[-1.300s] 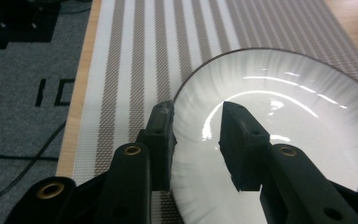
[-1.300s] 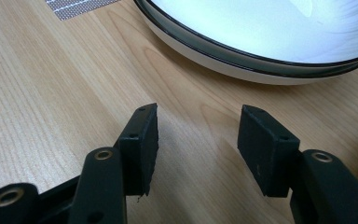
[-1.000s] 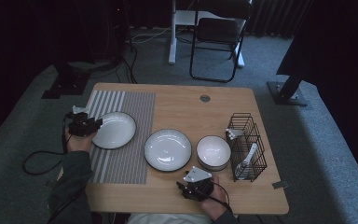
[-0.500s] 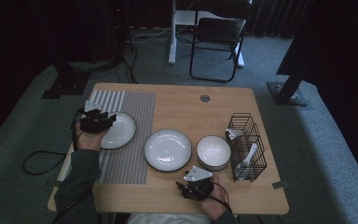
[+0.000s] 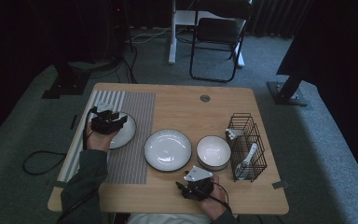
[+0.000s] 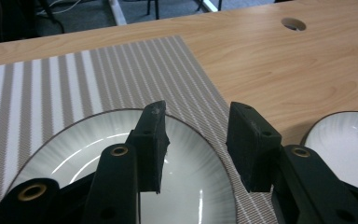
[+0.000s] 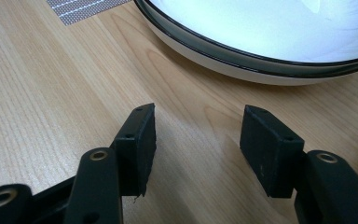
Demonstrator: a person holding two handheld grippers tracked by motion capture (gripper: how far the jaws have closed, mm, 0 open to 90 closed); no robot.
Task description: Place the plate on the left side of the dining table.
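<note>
Plate on the striped mat, at the table's nine o'clock, sits under the spread left gripper. To grip well, I'd straddle its three o'clock rim squarely before closing. Right gripper, also spread, rests at six o'clock.

Black gripper, brass screws, grey-green sleeve.

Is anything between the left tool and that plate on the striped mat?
Nothing visible. The left tool is open directly over the plate on the striped mat, one jaw above its surface, the other past its rim.
</note>
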